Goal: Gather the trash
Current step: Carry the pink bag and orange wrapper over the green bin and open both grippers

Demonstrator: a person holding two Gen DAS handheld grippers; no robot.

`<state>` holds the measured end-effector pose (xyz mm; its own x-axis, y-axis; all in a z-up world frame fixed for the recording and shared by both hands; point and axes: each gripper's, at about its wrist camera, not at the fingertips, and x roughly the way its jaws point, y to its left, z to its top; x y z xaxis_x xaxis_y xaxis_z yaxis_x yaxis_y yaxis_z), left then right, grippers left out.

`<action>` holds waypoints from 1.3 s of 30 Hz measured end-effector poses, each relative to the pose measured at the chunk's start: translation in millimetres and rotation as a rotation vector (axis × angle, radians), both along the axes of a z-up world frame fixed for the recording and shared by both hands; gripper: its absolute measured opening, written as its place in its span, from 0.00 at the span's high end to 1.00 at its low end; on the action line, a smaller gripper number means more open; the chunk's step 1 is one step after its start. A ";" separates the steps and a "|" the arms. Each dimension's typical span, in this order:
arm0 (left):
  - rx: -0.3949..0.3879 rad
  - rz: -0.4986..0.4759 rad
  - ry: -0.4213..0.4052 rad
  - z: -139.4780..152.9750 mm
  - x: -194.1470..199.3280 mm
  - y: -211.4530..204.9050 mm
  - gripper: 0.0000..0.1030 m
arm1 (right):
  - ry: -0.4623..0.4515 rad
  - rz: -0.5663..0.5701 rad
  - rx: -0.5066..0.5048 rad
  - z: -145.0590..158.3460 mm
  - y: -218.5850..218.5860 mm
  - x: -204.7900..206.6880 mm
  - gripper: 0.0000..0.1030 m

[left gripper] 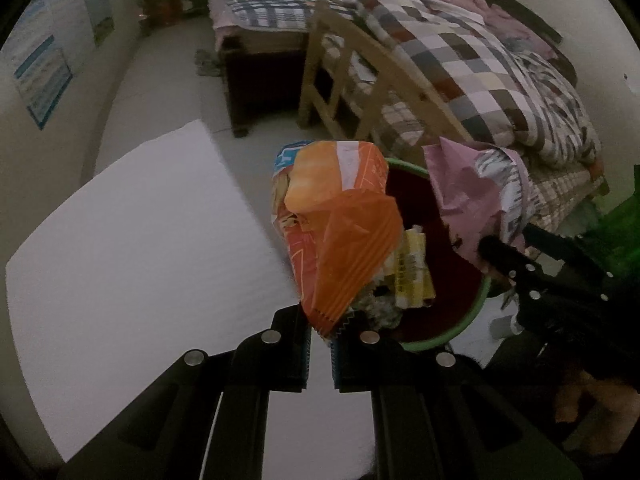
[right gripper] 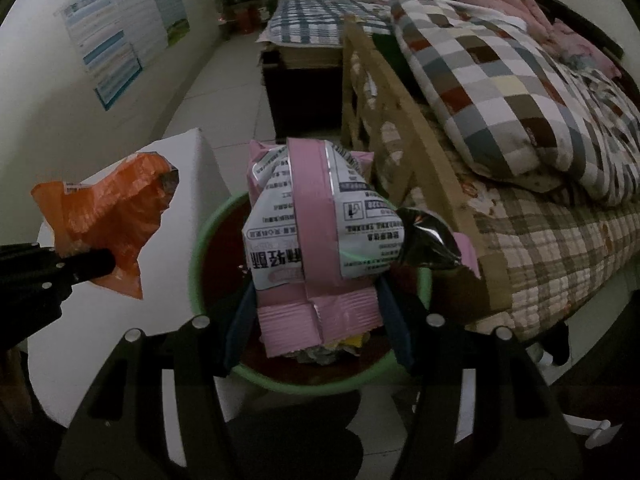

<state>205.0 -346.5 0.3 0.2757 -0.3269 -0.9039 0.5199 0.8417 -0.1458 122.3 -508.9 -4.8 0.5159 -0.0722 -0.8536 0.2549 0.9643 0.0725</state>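
Dim bedroom floor tiles stretch toward two beds heaped with checked quilts, and a flat white tabletop [left gripper: 132,240] sits close by on the left. Between it and the nearer bed stands a round waste bin with a green rim and dark red inside [right gripper: 200,240], already holding crumpled yellow and grey scraps.

Both pieces of trash hang over or beside that bin, which reads as the moment before dropping. The left hand-held gripper [left gripper: 320,344] has its jaws pressed together on the bottom seam of a crinkled orange plastic snack wrapper [left gripper: 340,232], pinching a thin edge so the rest dangles free above the bin's near side. The right hand-held gripper [right gripper: 316,320] is clamped across a puffy pink-and-white foil snack bag [right gripper: 316,232], jaws held partway apart by the bag's width (a bulkier thing needs the wider bite), and it sits directly over the bin's mouth.

The pink bag's white back panel carries blocks of small Chinese print, upside down and too fine to read, plus a tidy-man disposal symbol. Wall posters [right gripper: 124,36] show blue and green panels, their text illegible.
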 end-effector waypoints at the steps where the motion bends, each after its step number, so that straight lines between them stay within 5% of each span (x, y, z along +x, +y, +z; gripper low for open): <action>1: 0.000 -0.005 0.002 -1.2 0.2 -5.1 0.95 | 0.002 -0.004 0.002 -1.5 -3.7 0.0 0.45; 15: -0.016 -0.058 0.052 -17.2 2.7 -48.3 0.95 | 0.034 -0.038 0.040 -25.5 -31.9 3.0 0.45; 35: -0.032 -0.053 0.092 -33.8 12.6 -55.0 0.92 | 0.064 -0.033 0.050 -43.5 -36.5 11.4 0.45; 37: -0.044 -0.044 0.092 -33.1 13.8 -54.8 0.67 | 0.061 -0.033 0.043 -43.4 -35.9 12.2 0.44; 39: -0.055 -0.036 0.087 -32.0 13.5 -53.5 0.57 | 0.067 -0.022 0.039 -45.1 -34.4 13.6 0.35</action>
